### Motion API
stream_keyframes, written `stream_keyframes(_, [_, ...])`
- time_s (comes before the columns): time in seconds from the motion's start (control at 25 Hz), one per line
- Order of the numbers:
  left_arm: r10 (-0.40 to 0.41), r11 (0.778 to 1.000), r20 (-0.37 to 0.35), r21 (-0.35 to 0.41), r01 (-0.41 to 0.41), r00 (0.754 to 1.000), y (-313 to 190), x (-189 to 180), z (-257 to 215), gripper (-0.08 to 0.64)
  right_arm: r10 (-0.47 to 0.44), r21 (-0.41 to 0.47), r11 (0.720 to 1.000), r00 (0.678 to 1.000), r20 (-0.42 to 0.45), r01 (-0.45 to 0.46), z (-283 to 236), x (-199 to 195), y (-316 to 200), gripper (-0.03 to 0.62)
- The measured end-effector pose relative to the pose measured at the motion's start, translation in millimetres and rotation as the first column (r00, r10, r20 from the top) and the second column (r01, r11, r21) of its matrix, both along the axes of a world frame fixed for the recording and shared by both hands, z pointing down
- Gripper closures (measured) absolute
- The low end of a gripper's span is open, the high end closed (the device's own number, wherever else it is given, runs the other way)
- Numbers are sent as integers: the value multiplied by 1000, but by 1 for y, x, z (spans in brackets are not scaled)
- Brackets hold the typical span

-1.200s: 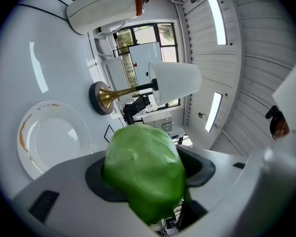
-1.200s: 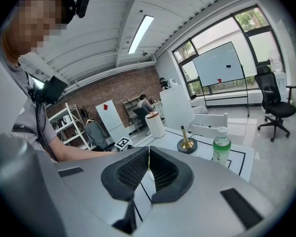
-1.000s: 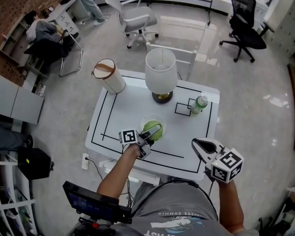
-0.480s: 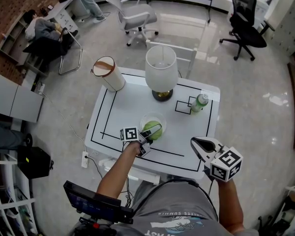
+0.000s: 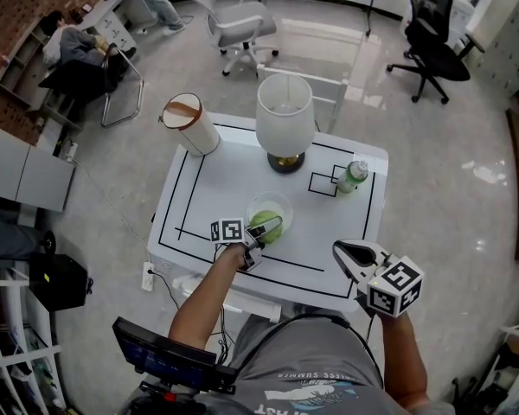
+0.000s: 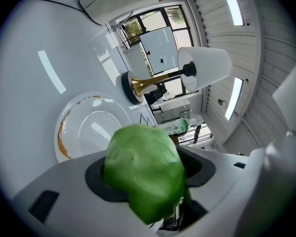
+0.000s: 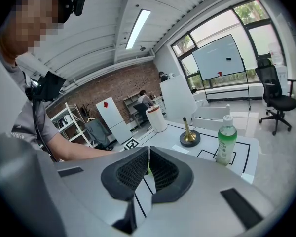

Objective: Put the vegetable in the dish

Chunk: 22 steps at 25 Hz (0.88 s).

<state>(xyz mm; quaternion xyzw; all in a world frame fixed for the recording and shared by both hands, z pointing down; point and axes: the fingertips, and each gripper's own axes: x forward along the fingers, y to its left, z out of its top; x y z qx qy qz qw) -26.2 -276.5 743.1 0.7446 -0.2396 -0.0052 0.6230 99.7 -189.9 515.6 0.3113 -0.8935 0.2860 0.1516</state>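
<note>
Left tool (image 5: 271, 229) around green vegetable (image 5: 261, 228), over dish (image 5: 282, 204)

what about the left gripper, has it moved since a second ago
No, not across the table: the left gripper keeps the green vegetable over the near side of the dish.

A green vegetable (image 6: 140, 164) pinched between the jaws of the left gripper (image 6: 149, 171), a shallow dish (image 6: 69, 132) with an orange-brown smear on its rim just beyond on the white table (image 6: 29, 68), a brass-based lamp (image 6: 187, 73) and a green bottle (image 6: 175, 128) farther back, the whole scene tipped sideways
</note>
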Motion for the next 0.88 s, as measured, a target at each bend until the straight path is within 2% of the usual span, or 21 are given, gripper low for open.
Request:
stream_keyframes(0.24, [20,1000,39,-7,-20,999,2,-5,13,279,-11,-21,1000,1000,-3,11,8,-5,0,584])
stream_keyframes(0.44, [35,999,30,-8,-35,999,2,-4,16,279,-29,-40,999,1000,-8,29,15,-11,0,584])
stream_keyframes(0.88, [58,998,68,6,-58,996,-2,-5,17,279,-35,-58,998,999,-11,34,22,-15,-2,584])
